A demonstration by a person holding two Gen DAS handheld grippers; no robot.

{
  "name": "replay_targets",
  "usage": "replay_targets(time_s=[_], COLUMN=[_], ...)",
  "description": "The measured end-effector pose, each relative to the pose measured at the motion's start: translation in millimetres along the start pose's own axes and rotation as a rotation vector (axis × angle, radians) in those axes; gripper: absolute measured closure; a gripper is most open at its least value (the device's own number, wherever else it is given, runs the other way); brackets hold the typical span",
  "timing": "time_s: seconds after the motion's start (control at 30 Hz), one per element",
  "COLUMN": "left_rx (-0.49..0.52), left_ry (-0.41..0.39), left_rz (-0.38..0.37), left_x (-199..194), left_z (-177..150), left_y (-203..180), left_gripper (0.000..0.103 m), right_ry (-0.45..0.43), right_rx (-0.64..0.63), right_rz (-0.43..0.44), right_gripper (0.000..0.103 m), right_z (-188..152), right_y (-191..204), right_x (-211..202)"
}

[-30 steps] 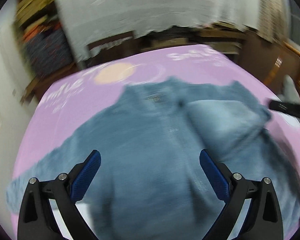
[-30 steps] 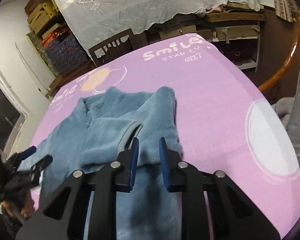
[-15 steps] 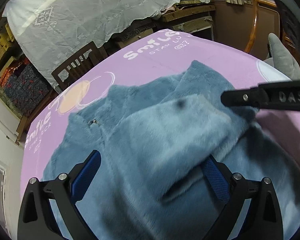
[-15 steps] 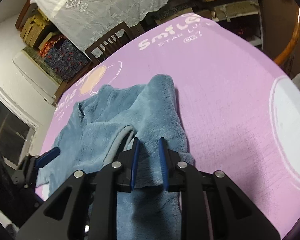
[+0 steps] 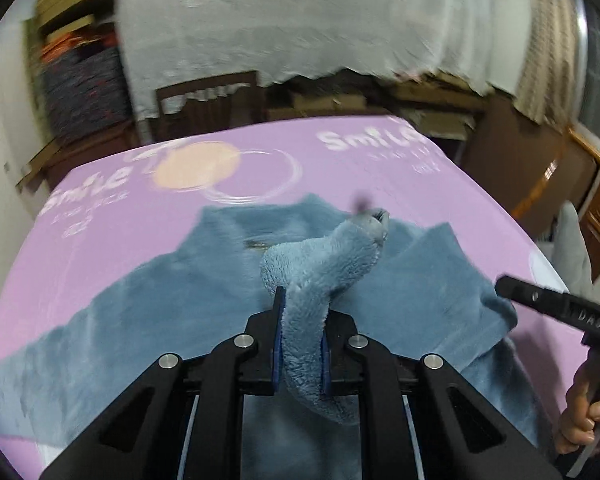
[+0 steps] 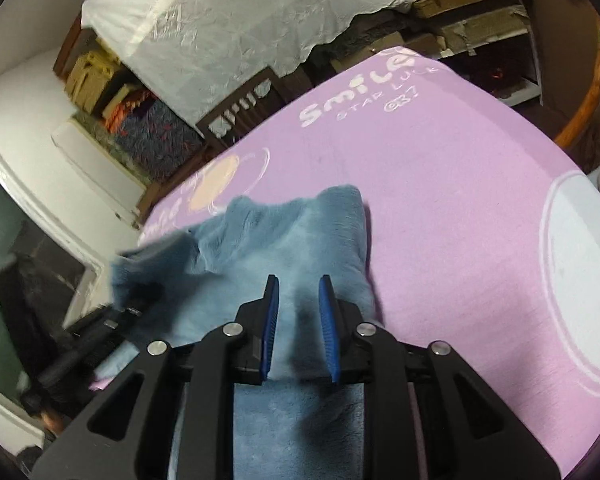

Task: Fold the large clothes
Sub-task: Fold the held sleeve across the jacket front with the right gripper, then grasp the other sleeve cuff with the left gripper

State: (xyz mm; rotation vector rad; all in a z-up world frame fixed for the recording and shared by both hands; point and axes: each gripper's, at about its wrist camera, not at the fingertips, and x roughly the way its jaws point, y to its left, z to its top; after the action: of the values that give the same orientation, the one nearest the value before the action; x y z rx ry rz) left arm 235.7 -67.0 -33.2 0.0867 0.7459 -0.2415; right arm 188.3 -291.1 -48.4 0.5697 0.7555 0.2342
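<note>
Fleece garment: blue plush fleece jacket [image 5: 172, 304] lies spread on the pink printed cloth [image 5: 400, 184] that covers the worktop, collar end toward the peach disc [image 5: 198, 164] printed on that cloth.
Long axis: the body runs from the collar, near the disc, back toward both grippers; one sleeve trails off on the left gripper's side of the body.
Lifted part: a sleeve [image 5: 332, 264] stands up off the body, its cuff [image 5: 374, 220] pointing toward the disc.
Left gripper [image 5: 300, 340]: jaws closed tight on that sleeve, fleece bulging out ahead of and behind the blue pads [image 5: 278, 340].
Right gripper [image 6: 298, 330]: jaws a little apart, nothing between the pads [image 6: 270, 328]; it hovers over the folded-in side of the jacket [image 6: 300, 240], and whether the tips touch the pile I cannot tell.
Nearer hand: the left one already has the fabric, so the coming move is likely its own.
Direction of the move: the sleeve probably goes across the body, away from the trailing side, to lie flat along the long axis.
Risk: thick pile may slip or spring back once released.
</note>
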Motion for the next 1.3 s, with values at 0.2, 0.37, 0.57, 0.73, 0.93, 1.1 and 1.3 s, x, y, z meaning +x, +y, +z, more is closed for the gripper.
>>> replay_targets(time_s=[0.2,0.37,0.57,0.73,0.93,1.1,1.3], left_rx=[-0.134,-0.249,-0.325,-0.163,-0.064,-0.091,-0.074], left_ry=[0.075,0.086,0.078,0.047,0.095,0.153,0.137], left_rz=[0.07,0.119,0.156,0.08,0.06,0.049,0.054], left_x=[6.9,0.5,-22.3,-32.1,8.2,41.8,43.0], left_z=[-30.2,-42.2,-50.4,-34.5,-20.6,-29.3,-31.9], left_y=[46.8,94.3,120.9,75.9,43.3,54.0,54.1], left_gripper=[0.042,0.043,0.044,0.043,0.043,0.042,0.041], right_ry=[0.093,0.116,0.112,0.038,0.066,0.108,0.137], right_rx=[-0.052,-0.053,-0.07,-0.06,-0.111,-0.079,-0.031], right_rz=[-0.073,-0.122,-0.14,-0.109,-0.103,-0.142,-0.119], right_gripper=[0.085,0.093,0.094,0.088,0.088,0.088,0.094], right_z=[-11.1,-13.7,-13.8,-6.7,23.1,35.1,34.2], right_y=[8.9,3.8,3.4,15.2,44.2,29.5,1.5], right_x=[22.8,29.7,30.0,11.0,33.5,72.5,85.8])
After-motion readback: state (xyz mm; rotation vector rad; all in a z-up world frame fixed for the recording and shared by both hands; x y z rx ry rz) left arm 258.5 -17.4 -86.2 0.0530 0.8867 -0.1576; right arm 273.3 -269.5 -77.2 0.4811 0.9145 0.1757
